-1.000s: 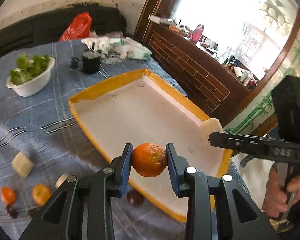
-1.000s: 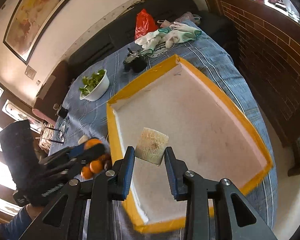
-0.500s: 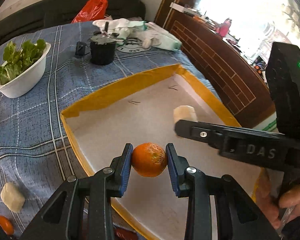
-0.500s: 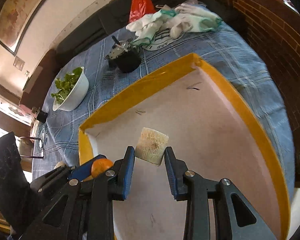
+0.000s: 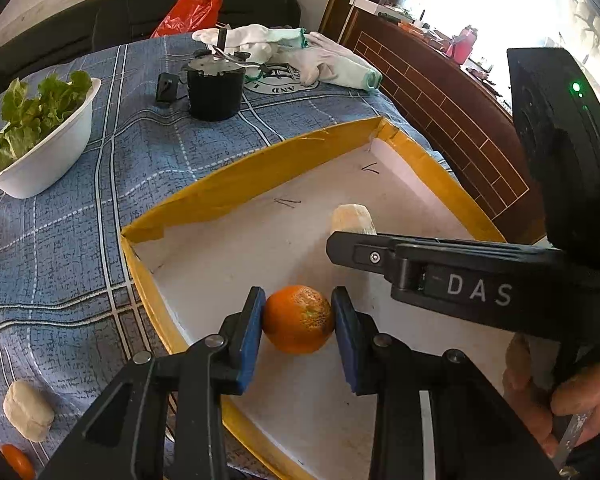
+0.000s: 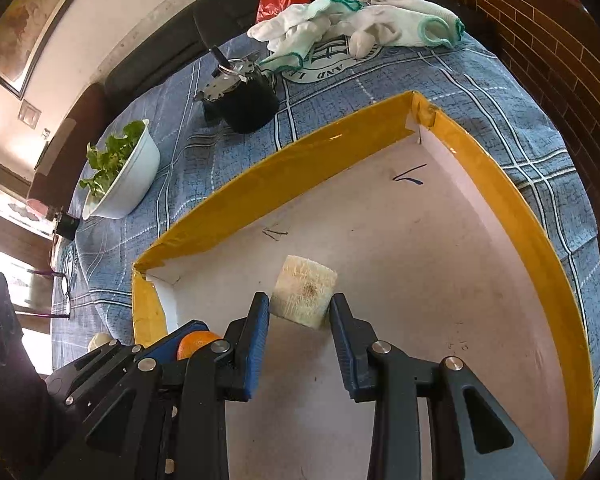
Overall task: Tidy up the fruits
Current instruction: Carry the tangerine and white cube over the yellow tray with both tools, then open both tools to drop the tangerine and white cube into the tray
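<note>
Both claws over the tray, each with a fruit.

Yellow-rimmed tray (image 5: 236, 184) sits on the blue plaid tablecloth (image 5: 60, 240), white floor bare; white bowl of greens (image 5: 40, 148) far left, black pot (image 5: 216, 88) and white gloves (image 6: 364, 24) at the far end. My left gripper (image 5: 298, 320) is narrowly parted, pads pressed on an orange (image 5: 298, 318) above the tray's near-left corner. My right gripper (image 6: 300, 312) holds a pale cut fruit chunk (image 6: 304, 296) between its pads, just right of the left one. Another pale chunk (image 5: 28, 410) lies on the cloth, near left.
</note>
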The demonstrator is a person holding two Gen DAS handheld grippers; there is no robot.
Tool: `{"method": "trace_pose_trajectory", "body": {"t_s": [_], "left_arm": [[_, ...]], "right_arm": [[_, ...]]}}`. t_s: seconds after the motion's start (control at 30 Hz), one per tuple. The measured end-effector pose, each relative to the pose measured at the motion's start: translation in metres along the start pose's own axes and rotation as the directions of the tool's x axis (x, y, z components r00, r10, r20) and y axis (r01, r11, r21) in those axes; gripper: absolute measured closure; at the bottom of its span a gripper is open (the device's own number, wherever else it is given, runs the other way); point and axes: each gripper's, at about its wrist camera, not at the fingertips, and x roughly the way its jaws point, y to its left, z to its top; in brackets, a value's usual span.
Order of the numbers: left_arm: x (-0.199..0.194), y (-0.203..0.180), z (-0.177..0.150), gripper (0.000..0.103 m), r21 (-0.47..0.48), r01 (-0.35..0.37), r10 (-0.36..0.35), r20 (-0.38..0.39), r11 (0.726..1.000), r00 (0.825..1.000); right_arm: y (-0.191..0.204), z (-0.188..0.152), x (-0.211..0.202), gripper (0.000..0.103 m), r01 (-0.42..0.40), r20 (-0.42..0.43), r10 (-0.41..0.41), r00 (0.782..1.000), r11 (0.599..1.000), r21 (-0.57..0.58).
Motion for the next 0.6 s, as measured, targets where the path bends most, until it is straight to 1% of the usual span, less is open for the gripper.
{"method": "trace_pose_trajectory", "body": {"t_s": [0.1,0.17,0.2,0.27,0.3,0.43,0.6], "left_arm": [[0.000,-0.001,-0.001,0.070,0.002,0.000,0.000,0.000,1.000,1.000],[0.001,-0.002,-0.001,0.070,0.003,-0.006,0.006,-0.002,1.000,1.000],[0.001,-0.002,-0.001,0.068,0.002,-0.006,0.006,-0.002,1.000,1.000],[-0.001,-0.002,-0.001,0.052,-0.005,-0.005,0.006,0.011,1.000,1.000],[-0.003,-0.003,-0.001,0.051,-0.010,-0.006,0.006,0.020,1.000,1.000],[-0.008,-0.002,-0.002,0.050,-0.014,-0.005,0.005,0.025,1.000,1.000],[-0.026,-0.002,-0.010,0.050,-0.022,0.007,-0.006,0.049,1.000,0.999]], "right_arm": [[0.000,0.000,0.000,0.068,-0.002,-0.002,0.002,1.000,1.000,0.000],[0.000,0.001,0.000,0.064,-0.014,-0.005,0.014,1.000,1.000,0.004],[0.000,0.000,-0.001,0.060,-0.012,-0.002,0.013,1.000,1.000,0.004],[0.000,0.000,-0.004,0.056,-0.012,0.006,0.012,1.000,1.000,0.000],[0.000,-0.001,-0.005,0.055,-0.011,0.008,0.011,1.000,1.000,-0.002],[-0.002,-0.002,-0.014,0.055,-0.011,0.023,0.011,1.000,1.000,0.004],[-0.005,-0.011,-0.033,0.055,-0.030,0.049,0.029,0.998,0.999,0.020]]}}
